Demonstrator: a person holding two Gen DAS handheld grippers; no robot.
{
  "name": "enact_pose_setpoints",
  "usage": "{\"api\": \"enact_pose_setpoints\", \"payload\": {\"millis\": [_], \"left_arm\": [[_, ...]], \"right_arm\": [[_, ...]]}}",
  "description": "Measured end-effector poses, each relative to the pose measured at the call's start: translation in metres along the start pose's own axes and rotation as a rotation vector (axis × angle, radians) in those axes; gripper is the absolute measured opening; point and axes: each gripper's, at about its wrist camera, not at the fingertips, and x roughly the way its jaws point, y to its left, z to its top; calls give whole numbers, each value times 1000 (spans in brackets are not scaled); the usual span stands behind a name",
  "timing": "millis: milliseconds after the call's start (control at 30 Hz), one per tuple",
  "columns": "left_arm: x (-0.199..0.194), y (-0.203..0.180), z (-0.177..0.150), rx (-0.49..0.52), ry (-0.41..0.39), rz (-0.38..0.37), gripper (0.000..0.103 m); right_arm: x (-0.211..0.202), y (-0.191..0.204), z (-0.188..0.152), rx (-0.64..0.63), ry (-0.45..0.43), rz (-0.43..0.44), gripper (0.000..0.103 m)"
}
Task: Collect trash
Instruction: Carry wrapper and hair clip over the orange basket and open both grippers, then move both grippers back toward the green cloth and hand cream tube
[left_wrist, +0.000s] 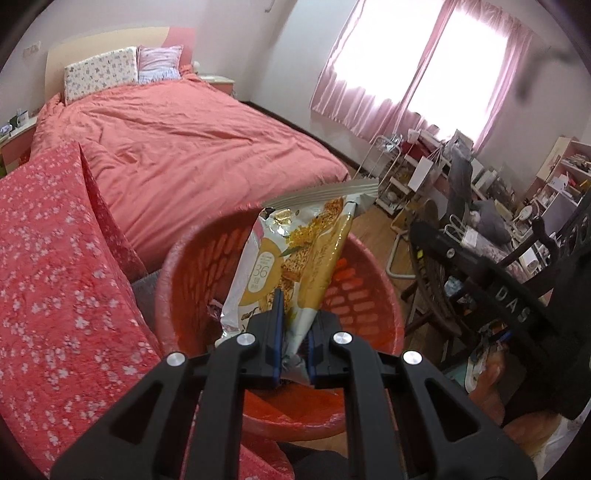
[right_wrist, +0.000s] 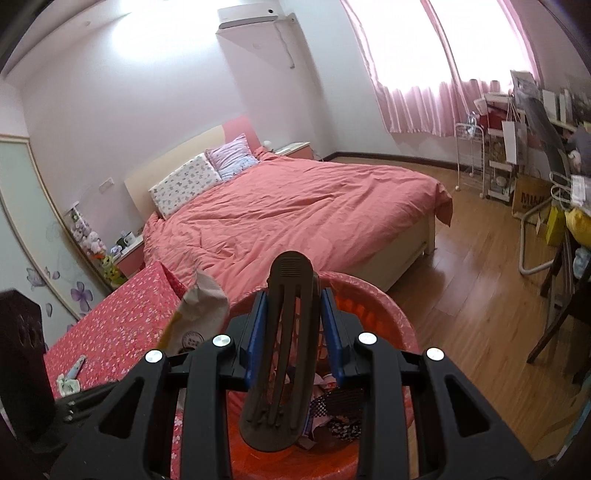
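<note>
**Over the bin: both tools loaded**

At lower centre of the left wrist view, the left tool (left_wrist: 295, 328) is clamped on the bottom corner of a snack bag (left_wrist: 295, 254). Bag stands upright, silver and yellow, its crimped top reaching toward the middle of the frame. It hangs over the mouth of the orange bin (left_wrist: 177, 280), which fills the lower middle. Red flowered worktop (left_wrist: 55, 280) lies at left, touching or just beside the bin; which, I cannot tell. Bed (left_wrist: 184, 147) fills the upper left; pink curtains (left_wrist: 424, 74) upper right. The right tool shows black at the right edge.

Right wrist view: right tool (right_wrist: 293, 325) grips a dark brown hair clip (right_wrist: 284, 350) between its blue pads, clip pointing up, over the same bin. Crumpled scraps lie inside the bin at lower centre. The bag's top pokes up left of the tool. Small scraps (right_wrist: 72, 376) sit on the worktop at lower left.
</note>
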Motion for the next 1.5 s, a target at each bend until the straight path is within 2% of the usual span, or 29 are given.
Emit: {"api": "enact_pose_setpoints", "payload": {"millis": [67,233,267,333,367,433,533,600,700,933,1000,1100,1300,1400,1500], "left_arm": [[7,1,-2,-4,16,15,13],[14,12,-7,-27,42,45,37],[14,13,-7,-27,46,53,39],[12,18,-9,-31,46,69,46],[10,22,-10,-35,43,80,47],[4,28,-11,-39,34,101,49],[-12,39,-13,-32,7,158,57],[-26,48,-17,-26,-15,203,61],[-46,63,-22,-18,-39,271,67],[-102,117,-46,-64,-90,436,84],[-115,133,-53,-82,-98,489,87],[-137,163,-65,-131,-108,555,88],[-178,237,-87,-305,-125,689,88],[-190,268,-95,-390,-132,719,87],[-196,289,-100,-461,-134,698,78]], "right_arm": [[4,-3,-1,17,13,9,30],[18,-12,-4,68,64,33,31],[19,-13,-6,72,71,34,32],[21,-12,-8,70,85,29,40],[20,-12,-9,70,85,26,47],[14,-11,-11,63,77,15,50],[8,-7,-12,32,66,-10,50],[2,1,-12,-10,47,-42,59],[-2,9,-12,-51,32,-61,62],[-6,40,-23,-156,29,-77,66],[-7,51,-28,-182,34,-71,73],[-10,70,-37,-234,33,-60,77],[-10,97,-53,-275,60,-39,80],[-12,110,-62,-287,61,-41,80],[-11,121,-69,-307,62,-52,80]]}}
